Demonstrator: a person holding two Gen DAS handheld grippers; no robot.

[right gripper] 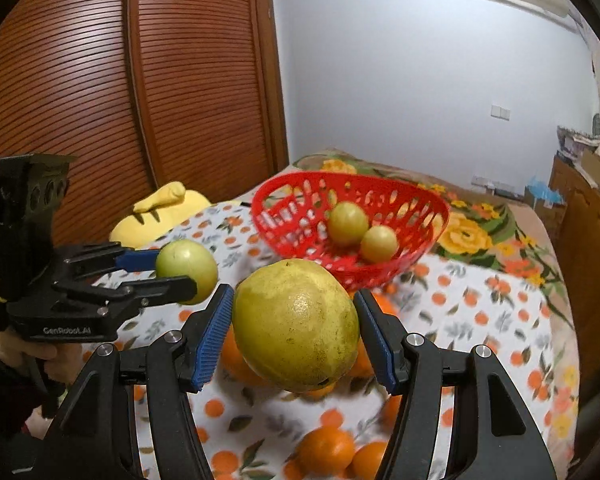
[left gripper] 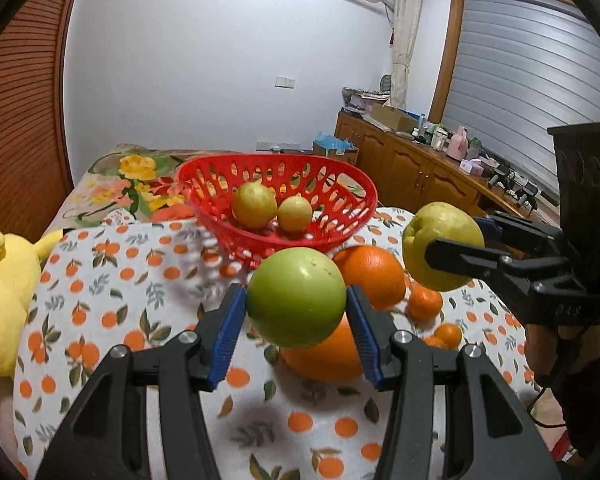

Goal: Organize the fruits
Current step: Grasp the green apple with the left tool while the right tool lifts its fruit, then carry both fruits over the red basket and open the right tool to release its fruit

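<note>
Carry step. Left gripper [left gripper: 296, 306] clamped on green fruit [left gripper: 296, 298], right gripper [right gripper: 296, 330] clamped on yellow-green fruit [right gripper: 296, 326], both aloft above oranges [left gripper: 370, 276]. Next: reach far to red basket [left gripper: 356, 216], release beside two fruits inside.

White lettering "GenRobot.AI" runs along the side of the left claw [right gripper: 182, 276]'s black body.

Both handheld tools share one build: the left black plastic two-finger gripper [left gripper: 296, 332] and its right twin [right gripper: 294, 338] carry ribbed blue rubber pads [left gripper: 228, 340], silver round pivot screws [left gripper: 189, 336], and pale "GenRobot.AI" lettering [right gripper: 66, 330] along the body
</note>
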